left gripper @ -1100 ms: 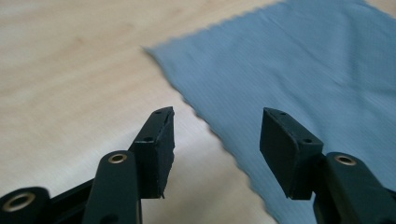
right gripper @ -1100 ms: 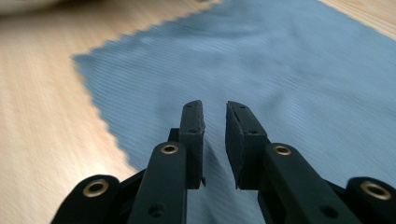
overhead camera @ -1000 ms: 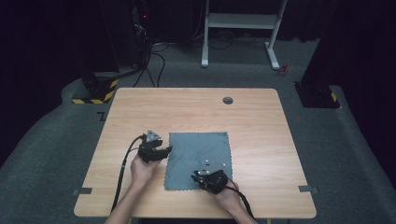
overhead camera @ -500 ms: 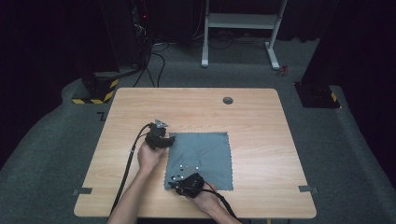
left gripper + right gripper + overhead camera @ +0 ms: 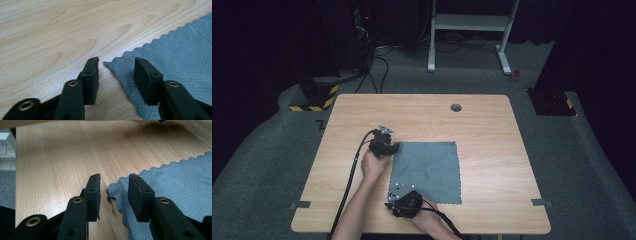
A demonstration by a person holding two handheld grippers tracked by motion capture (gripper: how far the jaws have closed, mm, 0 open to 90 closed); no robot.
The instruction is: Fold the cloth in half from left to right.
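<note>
A square grey cloth with a scalloped edge lies flat on the wooden table. My left gripper rests at the cloth's far left corner; in the left gripper view the left gripper is open, its jaws astride the corner of the cloth. My right gripper sits at the near left corner; in the right gripper view the right gripper is open too, with the slightly lifted corner of the cloth between its jaws.
A round cable hole is in the table near its far edge. Tape strips mark the near corners. Beyond the table stand a white frame and yellow-black striped bases on grey carpet.
My left gripper has slid away from me to the cloth's far left corner. My right gripper has moved left along the near edge to the near left corner.
</note>
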